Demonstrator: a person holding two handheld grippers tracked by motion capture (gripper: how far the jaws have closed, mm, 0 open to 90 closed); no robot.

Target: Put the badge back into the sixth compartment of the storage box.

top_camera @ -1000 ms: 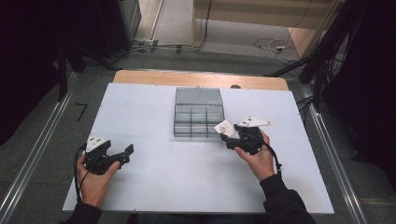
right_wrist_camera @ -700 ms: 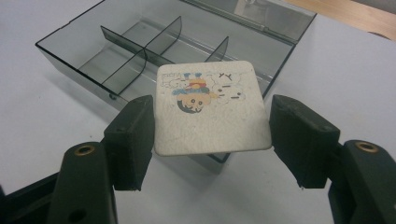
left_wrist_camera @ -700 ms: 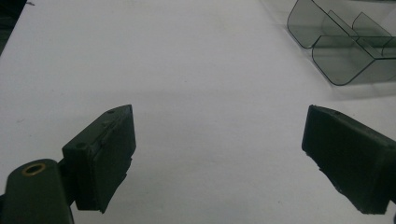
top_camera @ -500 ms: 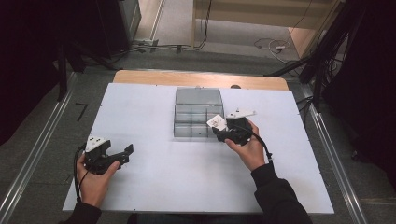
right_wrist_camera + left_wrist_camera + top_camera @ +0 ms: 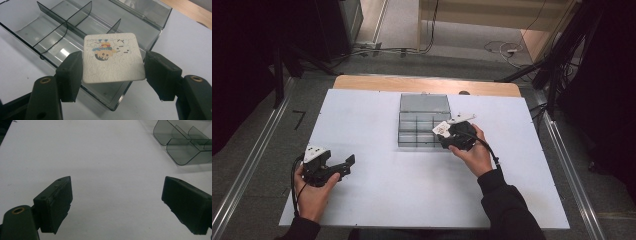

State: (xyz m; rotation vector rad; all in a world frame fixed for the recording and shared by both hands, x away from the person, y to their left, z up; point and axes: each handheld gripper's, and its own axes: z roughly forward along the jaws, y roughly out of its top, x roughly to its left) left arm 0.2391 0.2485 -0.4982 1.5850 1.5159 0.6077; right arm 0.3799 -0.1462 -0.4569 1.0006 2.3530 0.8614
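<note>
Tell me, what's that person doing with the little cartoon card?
A person holds a gripper in each hand at a white table. The right gripper is pinching a square cartoon card by its edges, holding it over a clear plastic box with dividers and an open lid. The left gripper rests off to the side, jaws wide open and holding nothing.

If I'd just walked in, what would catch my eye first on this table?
Probably the little white card with a cartoon print, pinched flat between the jaws of the right gripper just above the near edge of a clear divided box at the table's middle. Far off at the left, the left gripper sits open over bare white tabletop.
</note>
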